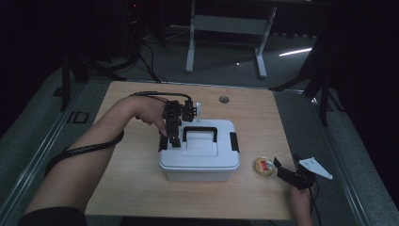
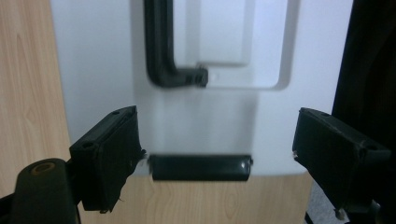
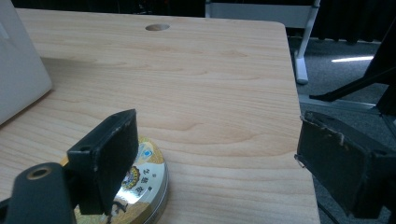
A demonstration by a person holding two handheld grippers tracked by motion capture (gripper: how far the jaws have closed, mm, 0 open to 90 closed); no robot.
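Wooden surface carries a white storage box at its middle; the left tool, spread, straddles the box's black latch, whose long axis spans the gap between its jaws.

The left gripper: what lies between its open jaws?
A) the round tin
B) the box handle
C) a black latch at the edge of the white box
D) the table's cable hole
C: in the left gripper view the left gripper frames the black latch on the white box.
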